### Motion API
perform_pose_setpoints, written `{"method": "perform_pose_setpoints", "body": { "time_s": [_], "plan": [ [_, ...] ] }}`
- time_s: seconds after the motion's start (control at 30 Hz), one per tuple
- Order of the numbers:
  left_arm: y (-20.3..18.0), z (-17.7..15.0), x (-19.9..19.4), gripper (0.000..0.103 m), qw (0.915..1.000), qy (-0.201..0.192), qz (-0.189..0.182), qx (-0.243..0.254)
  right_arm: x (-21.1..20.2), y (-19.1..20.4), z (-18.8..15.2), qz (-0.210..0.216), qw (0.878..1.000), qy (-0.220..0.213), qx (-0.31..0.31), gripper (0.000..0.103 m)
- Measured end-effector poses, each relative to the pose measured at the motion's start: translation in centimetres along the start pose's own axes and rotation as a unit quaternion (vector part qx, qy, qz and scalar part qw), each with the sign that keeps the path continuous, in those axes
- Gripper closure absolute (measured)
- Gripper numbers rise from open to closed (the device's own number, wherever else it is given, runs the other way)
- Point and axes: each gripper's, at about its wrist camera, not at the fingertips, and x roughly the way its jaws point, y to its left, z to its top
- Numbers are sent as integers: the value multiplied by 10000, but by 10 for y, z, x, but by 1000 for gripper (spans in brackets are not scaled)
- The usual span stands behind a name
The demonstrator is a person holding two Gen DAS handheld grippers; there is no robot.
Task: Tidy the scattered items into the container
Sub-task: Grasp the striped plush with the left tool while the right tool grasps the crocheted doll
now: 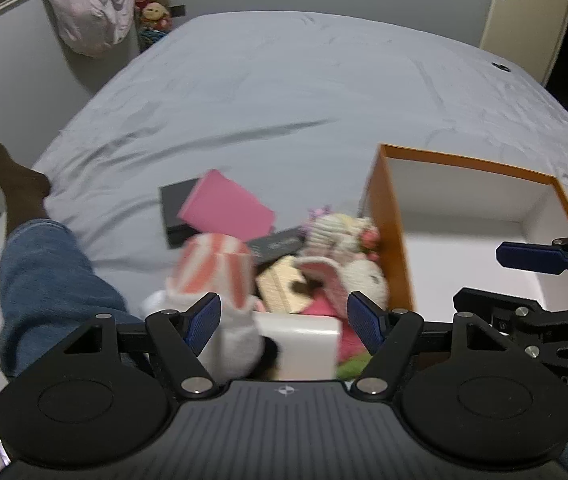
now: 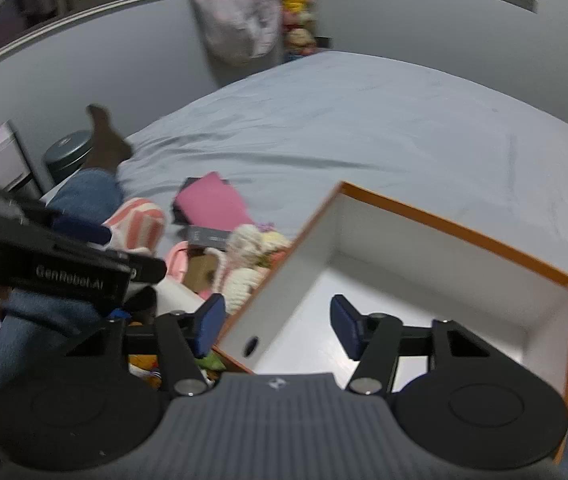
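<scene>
A: The left gripper (image 1: 284,322), jaws spread wide with nothing pinched, hangs over the toy pile (image 1: 284,276) at lower centre.

B: And the right gripper (image 2: 276,326)?

A: Half open, straddling the near wall of the orange box (image 2: 463,236) (still empty). Picking looks just begun; next, the left must drop and clamp one toy.

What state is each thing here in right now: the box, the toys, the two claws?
Box: open on top, nothing inside.
Toy pile: on the bed beside the box, not yet tidied.
Pink card: lying on a black case.
Left gripper: open, over the pile.
Right gripper: open, astride the box's wall.
</scene>
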Motion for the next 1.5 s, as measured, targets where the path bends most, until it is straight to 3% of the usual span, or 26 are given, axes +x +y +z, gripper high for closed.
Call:
{"method": "perform_pose_setpoints", "body": {
  "time_s": [0.3,0.67,1.0,1.23,1.5],
  "plan": [
    [32,5,13,16,9991,205,363,-101,41,23,18,503,9963,375,-584,48],
    [42,1,51,14,9952,649,590,-443,93,38,32,459,9872,872,-1253,46],
    [52,2,63,16,9915,612,708,-905,127,41,48,282,9813,1066,-1576,44],
    [53,-1,63,19,9902,489,816,-1027,141,48,39,66,9769,1018,-1876,42],
    [53,-4,59,23,9882,366,908,-1181,135,51,28,-161,9761,680,-2058,68]
  ]
}}
